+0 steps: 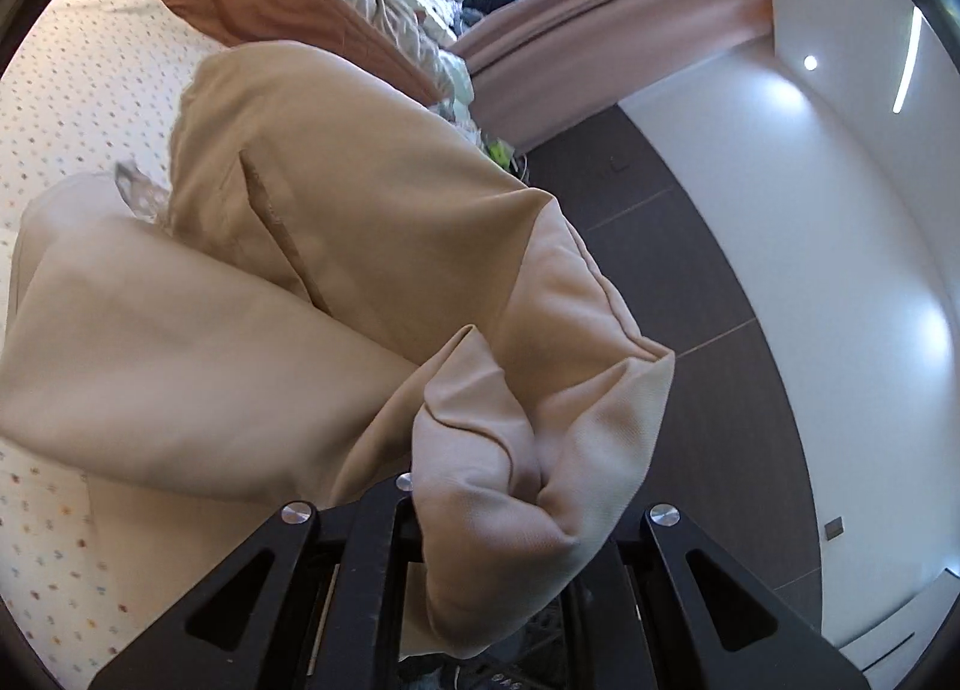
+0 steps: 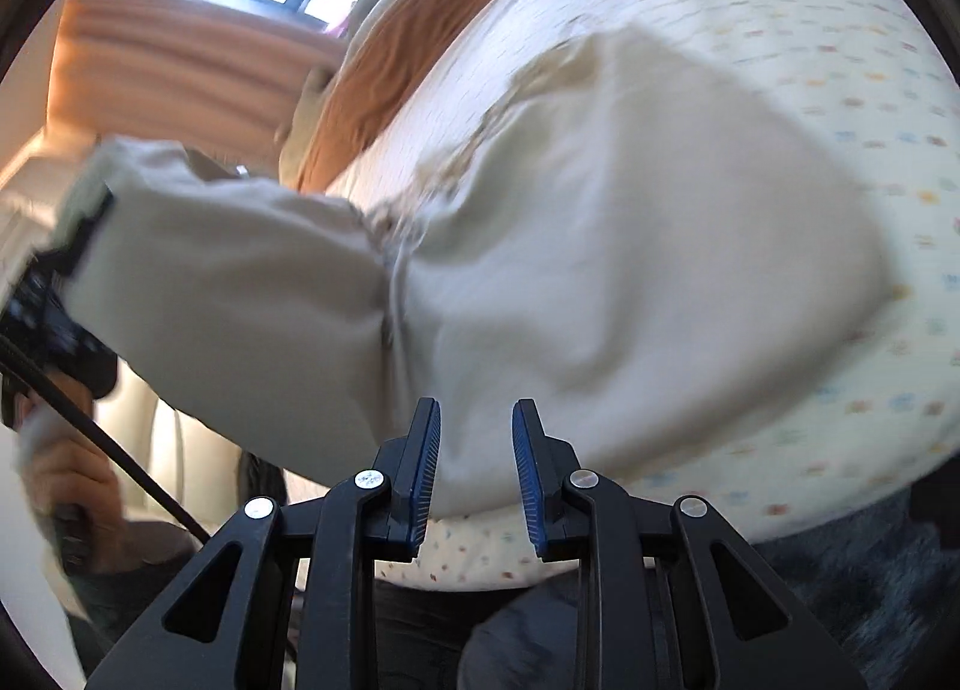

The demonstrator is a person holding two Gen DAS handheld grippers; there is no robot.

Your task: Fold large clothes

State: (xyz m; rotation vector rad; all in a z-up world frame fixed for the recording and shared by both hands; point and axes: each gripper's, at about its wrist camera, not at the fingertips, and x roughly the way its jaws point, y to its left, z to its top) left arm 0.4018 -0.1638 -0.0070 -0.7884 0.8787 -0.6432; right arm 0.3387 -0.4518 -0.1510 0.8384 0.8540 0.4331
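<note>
- Clearly, the left gripper (image 1: 480, 516) was clamped on a bunched corner of the beige garment (image 1: 336, 246), lifting it off the dotted bed sheet (image 1: 72, 108).
- The right gripper (image 2: 476, 474) stood apart, probably empty; blur hid the cloth edge.
- It looked soft, light and floppy, so corners gave the best hold.

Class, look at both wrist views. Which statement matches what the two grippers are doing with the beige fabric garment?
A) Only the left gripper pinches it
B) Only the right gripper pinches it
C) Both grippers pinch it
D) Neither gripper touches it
A: the left gripper is shut on a bunched fold of the beige fabric garment, while the right gripper shows a clear gap between its blue pads.
</note>
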